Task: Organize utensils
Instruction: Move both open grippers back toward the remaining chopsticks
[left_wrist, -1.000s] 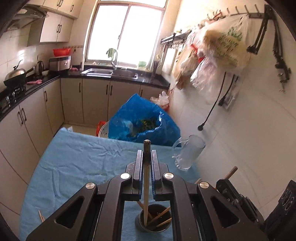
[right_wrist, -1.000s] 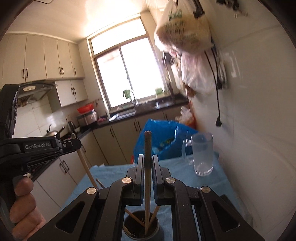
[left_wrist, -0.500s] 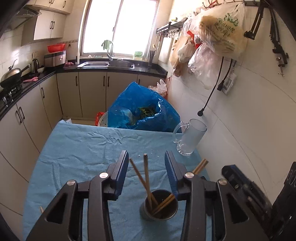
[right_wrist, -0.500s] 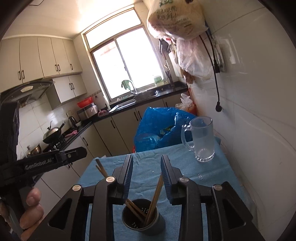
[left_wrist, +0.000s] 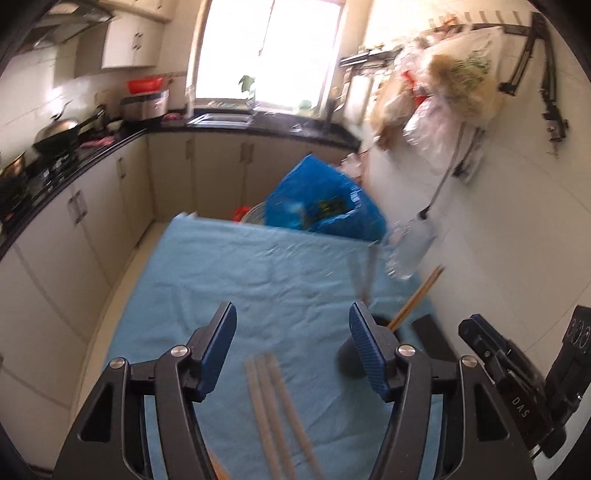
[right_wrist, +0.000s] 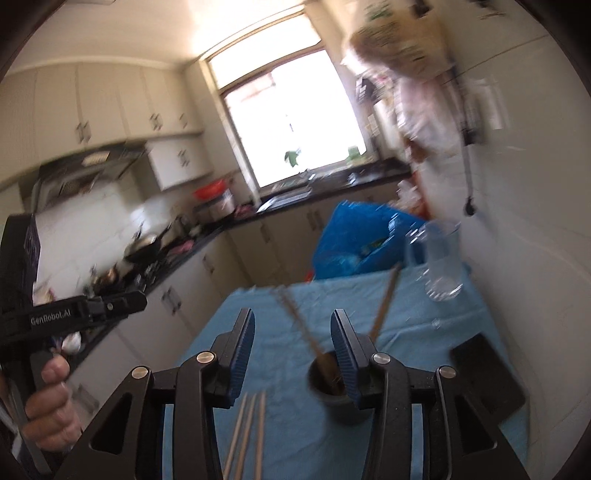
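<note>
Blue-padded jaws on both tongs have just been opening and stand apart, empty: left gripper wide, right gripper a bit narrower, cup behind its right jaw. I'd go next for the three loose chopsticks lying together on the cloth, just ahead of both. My call: drop low, take one stick near mid-length, squeeze firmly, then lift well clear before tipping into the cup so I don't knock the sticks leaning there.
</note>
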